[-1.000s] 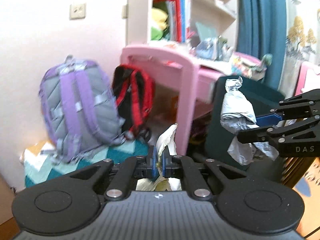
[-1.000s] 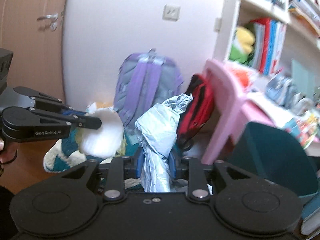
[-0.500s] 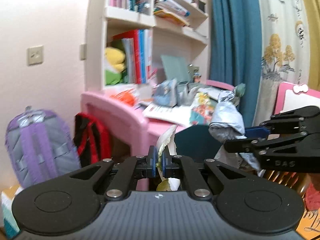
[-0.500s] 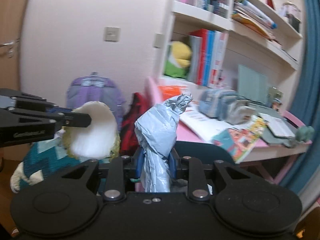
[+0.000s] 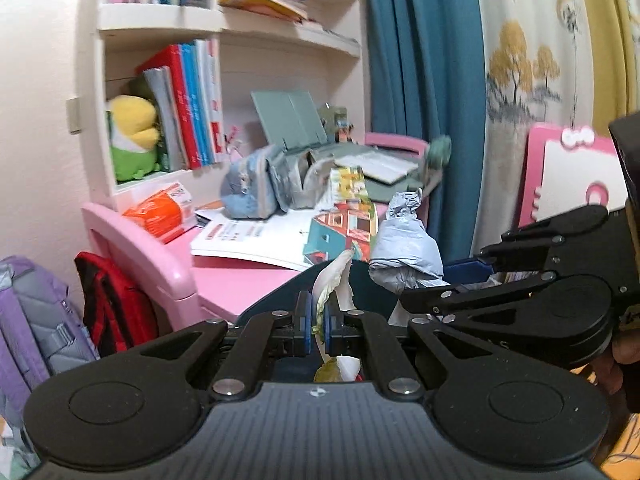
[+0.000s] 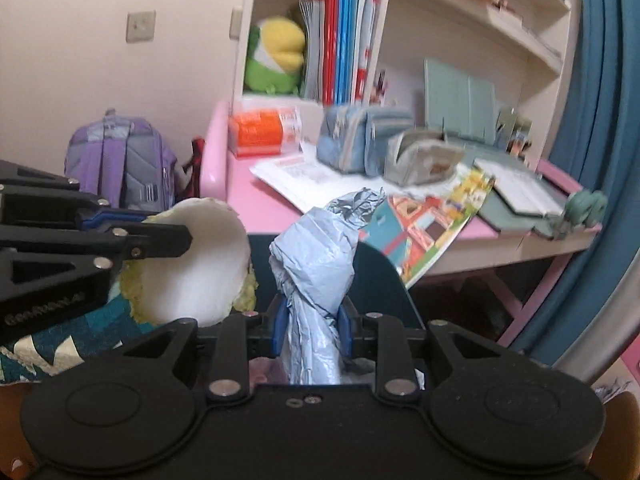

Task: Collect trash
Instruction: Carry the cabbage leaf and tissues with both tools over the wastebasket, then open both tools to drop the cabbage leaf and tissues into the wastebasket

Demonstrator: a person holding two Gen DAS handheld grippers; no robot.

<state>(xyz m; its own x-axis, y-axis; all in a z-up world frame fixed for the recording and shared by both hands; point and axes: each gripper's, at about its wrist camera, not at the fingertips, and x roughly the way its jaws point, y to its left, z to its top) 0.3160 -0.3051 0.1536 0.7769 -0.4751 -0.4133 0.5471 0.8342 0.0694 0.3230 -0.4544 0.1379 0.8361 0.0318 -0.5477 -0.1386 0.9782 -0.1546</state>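
the left gripper (image 5: pixel 316 324) is clamped on a white, yellow-edged scrap (image 5: pixel 334 280) standing up between its pads, while the right gripper (image 6: pixel 312 326) pinches a crumpled grey plastic bag (image 6: pixel 316 264) (both aloft before the pink desk (image 6: pixel 500 240)).

Both cams ride right on the grippers, looking out along the jaws and a bit downward. The left one sits low and close to the pink surface (image 5: pixel 240 280), facing the bookshelf (image 5: pixel 160 24) and blue curtain (image 5: pixel 420 80), with the right gripper (image 5: pixel 464 280) on its right. The right one faces the same surface (image 6: pixel 272 196) and shelf (image 6: pixel 460 12), with the left gripper (image 6: pixel 176 228) on its left. Shared: books, plush toy (image 5: pixel 132 136), purple backpack (image 6: pixel 120 160).
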